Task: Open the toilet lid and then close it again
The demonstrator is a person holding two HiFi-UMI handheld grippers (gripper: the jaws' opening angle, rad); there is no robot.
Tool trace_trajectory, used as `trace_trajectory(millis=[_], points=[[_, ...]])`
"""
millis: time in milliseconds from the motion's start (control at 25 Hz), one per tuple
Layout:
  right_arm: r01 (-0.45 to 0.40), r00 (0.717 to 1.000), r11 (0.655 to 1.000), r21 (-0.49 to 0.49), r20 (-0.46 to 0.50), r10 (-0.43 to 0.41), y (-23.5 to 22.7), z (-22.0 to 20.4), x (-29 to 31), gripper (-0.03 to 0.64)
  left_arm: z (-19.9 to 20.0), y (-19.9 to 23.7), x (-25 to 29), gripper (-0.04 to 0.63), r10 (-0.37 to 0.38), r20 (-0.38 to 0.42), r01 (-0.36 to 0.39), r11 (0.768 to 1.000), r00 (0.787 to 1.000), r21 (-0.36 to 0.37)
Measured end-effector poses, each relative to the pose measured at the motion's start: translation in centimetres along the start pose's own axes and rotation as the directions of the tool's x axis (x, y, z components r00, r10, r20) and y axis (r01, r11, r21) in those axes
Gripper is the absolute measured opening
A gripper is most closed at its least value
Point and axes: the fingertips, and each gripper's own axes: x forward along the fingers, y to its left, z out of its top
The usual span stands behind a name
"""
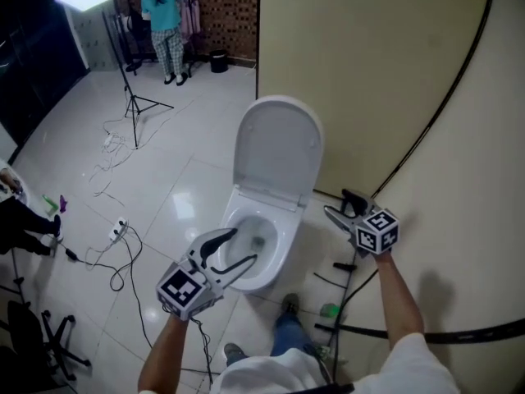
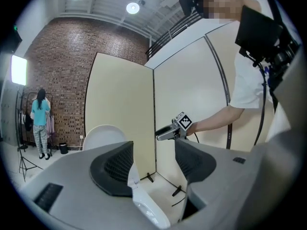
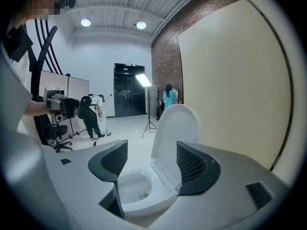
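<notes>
Head view: the toilet lid stands raised, upright against the beige partition, and the bowl below it is open. The left tool hovers over the near rim of the bowl with its jaws apart, gripping nothing. The right tool hangs to the right of the bowl, close to the partition, jaws apart and clear of the lid. Cables trail over the tiled floor; a light stand and a person in a teal top are well back. Left gripper view: the left tool has a wide gap between its jaws; only the bowl edge shows low in the gap, untouched. The raised toilet lid sits behind the left jaw, with the right tool beyond. Right gripper view: the right tool is spread and empty, the bowl and upright toilet lid framed between its jaws, neither touched.
</notes>
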Motion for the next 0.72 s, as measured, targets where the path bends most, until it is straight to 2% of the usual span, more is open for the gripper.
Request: trace_trajectory(millis=[160, 280, 520, 720], points=[[-0.062, 0.998, 0.997, 0.036, -0.015, 0.062, -9.3, 2.2, 5.3, 0.31, 0.9, 3.6, 6.0, 0.267, 0.028, 0.002, -0.028, 0.999, 1.0, -0.027], [-0.142, 0.989, 0.989, 0.051, -0.028, 0.143, -13.5, 3.4, 9.3, 0.311, 0.9, 5.9, 9.4, 0.267, 0.05, -0.008, -0.051, 0.997, 0.999, -0.055], [-0.238, 0.97, 0.969, 0.069, -0.031, 0.24, -18.1, 5.6, 15.9, 0.311, 0.1, 8.9, 14.1, 0.268, 0.012, -0.027, -0.013, 0.998, 1.0, -0.054], [-0.31, 0.945, 0.946, 0.091, -0.083, 0.318, -19.2, 6.5, 18.3, 0.311, 0.3, 9.2, 14.6, 0.267, -0.023, -0.056, 0.02, 0.999, 0.998, -0.05]])
